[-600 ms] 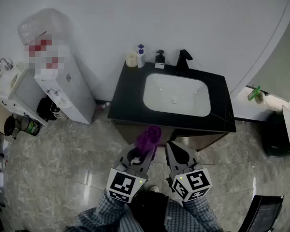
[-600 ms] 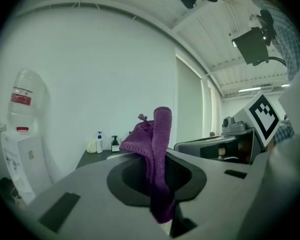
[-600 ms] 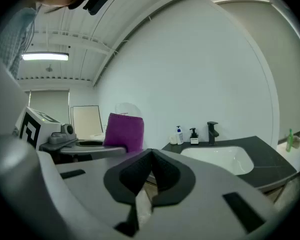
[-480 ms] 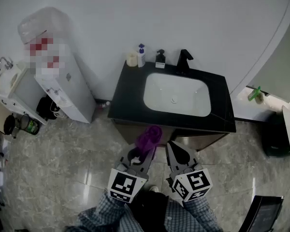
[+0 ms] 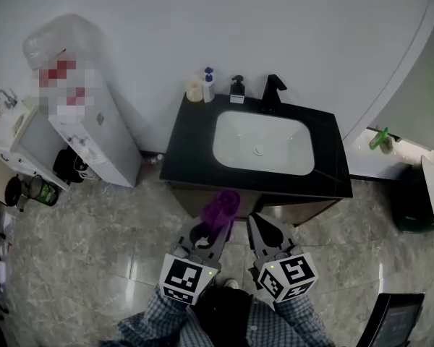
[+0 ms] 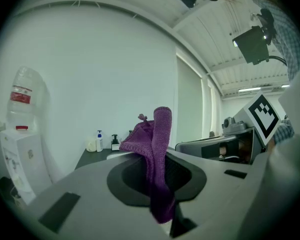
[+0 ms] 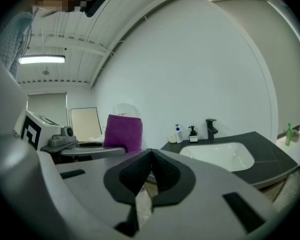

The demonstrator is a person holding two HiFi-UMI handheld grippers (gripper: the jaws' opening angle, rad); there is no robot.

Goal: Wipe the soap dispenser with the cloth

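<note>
A black soap dispenser (image 5: 238, 89) stands at the back of the black vanity top (image 5: 188, 147), left of the black faucet (image 5: 273, 91); it also shows small in the left gripper view as the soap dispenser (image 6: 115, 142) and in the right gripper view as the soap dispenser (image 7: 193, 134). My left gripper (image 5: 218, 231) is shut on a purple cloth (image 5: 223, 207), which sticks up from the jaws, the cloth (image 6: 153, 154). My right gripper (image 5: 259, 229) is shut with nothing in it. Both grippers hang in front of the vanity, well short of the dispenser.
A white bottle with a blue pump (image 5: 208, 85) and a pale cup (image 5: 195, 90) stand left of the dispenser. The white basin (image 5: 260, 143) fills the counter's middle. A water cooler (image 5: 79, 114) stands at the left, a dark bin (image 5: 412, 201) at the right.
The view has shifted slightly; the grippers and the cloth keep the same pose.
</note>
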